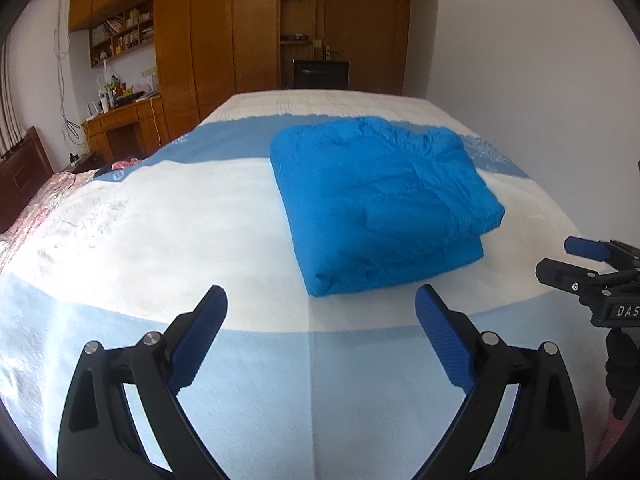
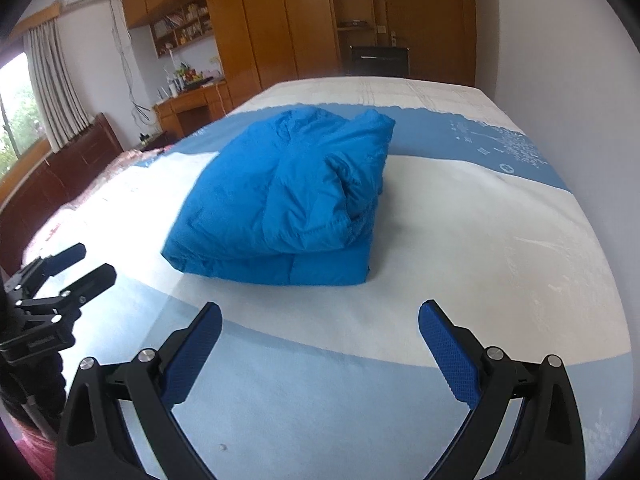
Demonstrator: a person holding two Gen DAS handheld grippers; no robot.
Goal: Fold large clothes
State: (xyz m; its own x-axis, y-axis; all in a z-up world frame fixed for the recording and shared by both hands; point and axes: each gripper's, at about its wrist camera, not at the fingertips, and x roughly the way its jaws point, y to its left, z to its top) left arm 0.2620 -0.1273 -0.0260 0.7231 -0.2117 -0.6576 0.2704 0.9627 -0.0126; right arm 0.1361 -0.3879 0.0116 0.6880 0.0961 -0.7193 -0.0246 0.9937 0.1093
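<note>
A bright blue padded jacket (image 1: 380, 196) lies folded into a thick rectangular bundle on the bed; it also shows in the right wrist view (image 2: 288, 196). My left gripper (image 1: 320, 300) is open and empty, hovering over the bedspread just short of the bundle's near corner. It also shows at the left edge of the right wrist view (image 2: 94, 260). My right gripper (image 2: 320, 312) is open and empty, a little in front of the bundle's near edge. It also shows at the right edge of the left wrist view (image 1: 560, 258).
The bed (image 1: 160, 220) has a white and blue bedspread. A dark wooden headboard (image 2: 80, 160) and pink bedding (image 1: 44, 196) are at the left. Wooden wardrobes (image 1: 208, 32), a desk (image 1: 120, 116) and a door stand beyond the bed. A white wall (image 2: 560, 60) runs along the right.
</note>
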